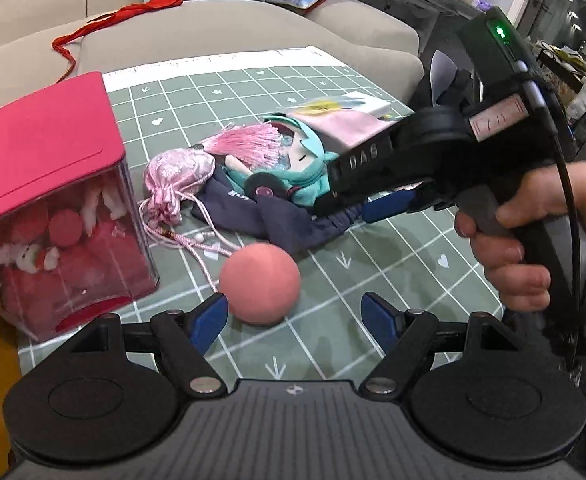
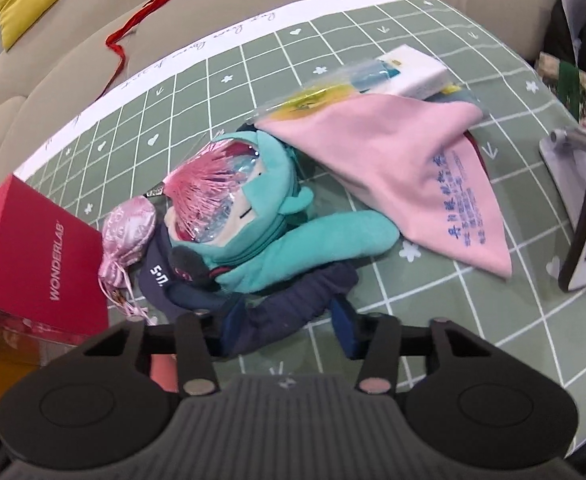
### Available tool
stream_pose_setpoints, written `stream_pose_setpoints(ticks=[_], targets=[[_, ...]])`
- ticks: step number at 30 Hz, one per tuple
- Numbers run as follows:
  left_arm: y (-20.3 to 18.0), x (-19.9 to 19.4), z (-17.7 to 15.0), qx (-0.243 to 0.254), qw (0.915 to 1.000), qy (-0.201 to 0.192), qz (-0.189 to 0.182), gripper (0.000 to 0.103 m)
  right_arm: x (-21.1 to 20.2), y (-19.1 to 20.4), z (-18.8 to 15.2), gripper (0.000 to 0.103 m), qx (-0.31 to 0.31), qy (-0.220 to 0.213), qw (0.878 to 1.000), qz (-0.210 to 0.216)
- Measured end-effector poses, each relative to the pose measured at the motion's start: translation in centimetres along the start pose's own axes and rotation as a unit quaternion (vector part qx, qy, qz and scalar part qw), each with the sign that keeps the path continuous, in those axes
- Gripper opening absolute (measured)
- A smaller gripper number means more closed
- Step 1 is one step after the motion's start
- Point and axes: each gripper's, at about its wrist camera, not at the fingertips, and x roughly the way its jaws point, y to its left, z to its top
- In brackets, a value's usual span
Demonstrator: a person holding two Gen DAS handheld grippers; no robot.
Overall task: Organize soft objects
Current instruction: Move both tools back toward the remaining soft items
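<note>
The green gridded tabletop [image 1: 373, 264] carries a red-lidded box [image 1: 45, 208] at left, a pile of teal plush doll [image 2: 277, 216], pink cloth [image 2: 397, 168] and navy garment [image 2: 293, 304], then a pink ball [image 1: 259, 283]. The right gripper [image 2: 285, 320] has its jaws around the navy garment; the left gripper [image 1: 293, 316] is spread wide near the ball.

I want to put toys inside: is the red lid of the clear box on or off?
On. The red lid lies flat atop the clear box, covering it fully.
</note>
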Motion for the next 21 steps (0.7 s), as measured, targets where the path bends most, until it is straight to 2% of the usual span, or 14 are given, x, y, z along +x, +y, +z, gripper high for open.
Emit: stream_pose_setpoints(ticks=[1,6,12,18,21], targets=[[0.1,0.1,0.1,0.001,1.0000,-0.003,0.000,0.089,0.2,0.0,0.0,0.034,-0.004,0.001,1.000,-0.003],[0.5,1.3,0.7,-0.007,1.0000,0.000,-0.002,0.089,0.4,0.3,-0.2,0.022,-0.027,-0.015,0.999,-0.015],[0.7,2.4,1.1,-0.017,0.9998,-0.005,0.003,0.089,0.1,-1.1,-0.4,0.000,-0.001,-0.009,1.000,-0.004],[0.4,2.9,1.2,0.001,0.9999,-0.006,0.016,0.089,-0.8,-2.6,-0.8,0.000,0.009,-0.010,1.000,-0.008],[0.6,3.6,1.2,0.000,0.9994,-0.002,0.034,0.089,-0.7,-3.4,-0.6,0.007,0.039,-0.007,0.999,0.009]])
